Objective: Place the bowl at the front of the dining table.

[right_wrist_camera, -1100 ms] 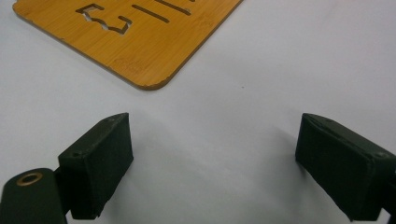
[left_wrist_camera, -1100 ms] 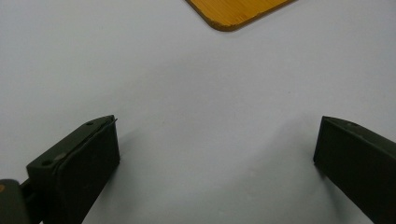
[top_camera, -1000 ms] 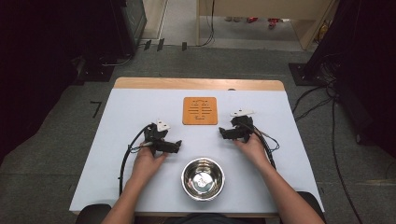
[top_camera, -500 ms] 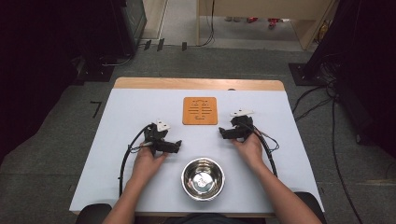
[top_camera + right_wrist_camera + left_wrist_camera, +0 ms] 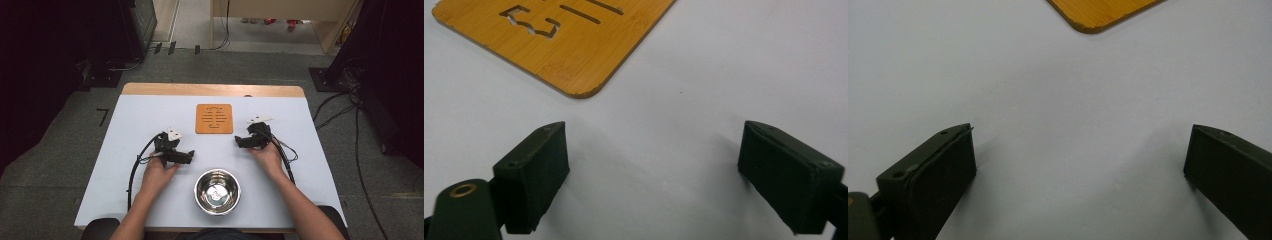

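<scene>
Both hands are resting on the white table [image 5: 125, 130]. The left gripper [image 5: 189, 158] and right gripper [image 5: 239, 142] are sitting wide open, holding nothing. A wooden board [image 5: 214, 118] is lying upper centre; a steel bowl [image 5: 217, 191] is sitting bottom centre.

Glossy polished metal bowl [image 5: 217, 191], matt bamboo-grained wooden board [image 5: 214, 118], smooth matt white table [image 5: 135, 120], matt black jaws

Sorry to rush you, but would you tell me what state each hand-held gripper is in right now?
Left hand-held gripper: open, holding nothing, jaws wide over the bare table.
Right hand-held gripper: open, holding nothing, near the bamboo board.
</scene>
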The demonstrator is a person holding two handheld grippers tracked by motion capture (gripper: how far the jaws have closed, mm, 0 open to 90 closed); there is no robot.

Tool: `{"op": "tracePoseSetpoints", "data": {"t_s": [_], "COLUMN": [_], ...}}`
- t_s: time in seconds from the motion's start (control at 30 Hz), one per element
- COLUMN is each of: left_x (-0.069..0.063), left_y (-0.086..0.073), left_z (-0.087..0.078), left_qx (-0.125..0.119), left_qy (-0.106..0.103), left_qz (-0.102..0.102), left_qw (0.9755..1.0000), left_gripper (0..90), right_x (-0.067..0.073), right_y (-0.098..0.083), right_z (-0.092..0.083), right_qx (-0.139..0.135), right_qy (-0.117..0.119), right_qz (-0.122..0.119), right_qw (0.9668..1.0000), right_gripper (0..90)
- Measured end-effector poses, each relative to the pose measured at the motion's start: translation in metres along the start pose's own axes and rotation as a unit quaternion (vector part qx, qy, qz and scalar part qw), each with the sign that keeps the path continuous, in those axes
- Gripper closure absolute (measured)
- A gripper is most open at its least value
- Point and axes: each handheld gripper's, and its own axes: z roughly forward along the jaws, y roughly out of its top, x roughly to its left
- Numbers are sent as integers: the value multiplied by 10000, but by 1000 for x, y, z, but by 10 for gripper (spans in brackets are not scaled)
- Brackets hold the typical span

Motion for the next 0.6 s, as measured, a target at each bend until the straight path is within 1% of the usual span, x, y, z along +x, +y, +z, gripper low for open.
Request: {"op": "tracePoseSetpoints", "data": {"t_s": [0.03, 0.07, 0.1, 0.17, 0.2, 0.27, 0.3, 0.37, 0.43, 0.5, 0.53, 0.6], "left_x": [0, 0, 0, 0, 0, 0, 0, 0, 0, 0, 0, 0], "left_y": [0, 0, 0, 0, 0, 0, 0, 0, 0, 0, 0, 0], "left_z": [0, 0, 0, 0, 0, 0, 0, 0, 0, 0, 0, 0], "left_qx": [-2, -1, -1, -2, -1, -1, -1, -2, -1, 1, -1, 0], "left_qy": [1, 0, 1, 0, 0, 0, 1, 0, 0, 0, -1, 1], "left_qz": [-2, -1, -1, -3, -1, -1, -1, 0, 0, 1, 0, 2], "left_qw": [10000, 10000, 10000, 10000, 10000, 10000, 10000, 10000, 10000, 10000, 10000, 10000], "left_gripper": [1, 1, 1, 1, 1, 1, 1, 1, 1, 1, 1, 1], "right_x": [-2, -2, -3, -4, -4, -5, -6, -6, -7, -6, -5, -4], "right_y": [1, 1, 3, 3, 3, 4, 5, 6, 8, 8, 9, 10], "right_z": [-1, -1, -2, -2, -2, -4, -5, -6, -8, -9, -9, -10], "right_qx": [31, 31, 61, 67, 88, 129, 132, 131, 117, 107, 135, 174], "right_qy": [36, 36, 97, 120, 158, 146, 210, 231, 345, 378, 510, 629], "right_qz": [54, 54, 128, 141, 159, 164, 193, 209, 253, 244, 251, 291], "right_qw": [10000, 10000, 9999, 9998, 9997, 9997, 9995, 9994, 9990, 9989, 9983, 9974], "right_gripper": [144, 144, 149, 150, 163, 205, 217, 217, 221, 223, 223, 223]}}
